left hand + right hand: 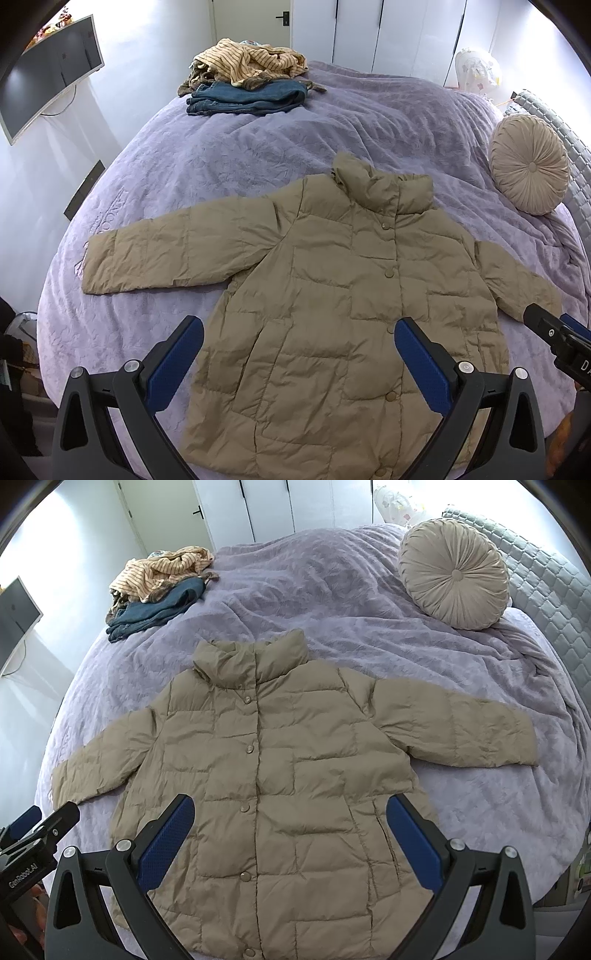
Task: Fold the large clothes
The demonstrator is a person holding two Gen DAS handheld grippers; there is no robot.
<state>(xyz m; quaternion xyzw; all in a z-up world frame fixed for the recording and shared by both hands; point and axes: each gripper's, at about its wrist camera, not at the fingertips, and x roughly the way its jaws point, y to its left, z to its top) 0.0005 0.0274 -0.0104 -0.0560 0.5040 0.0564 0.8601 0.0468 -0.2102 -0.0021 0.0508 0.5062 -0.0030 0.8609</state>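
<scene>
2 sleeves spread; jacket (325,295) hem (bottom) cropped.

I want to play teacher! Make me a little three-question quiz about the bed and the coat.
1. True or false: the tan puffer coat lies spread flat, buttons up, on the purple blanket.
2. What sits on the folded jeans? A) a striped top B) a teddy C) a book
3. Fill in: the round cushion sits near the coat's ____ end.

Key:
1. True.
2. A, the striped top.
3. Collar.
Both the left gripper and right gripper hover open, holding nothing.
</scene>
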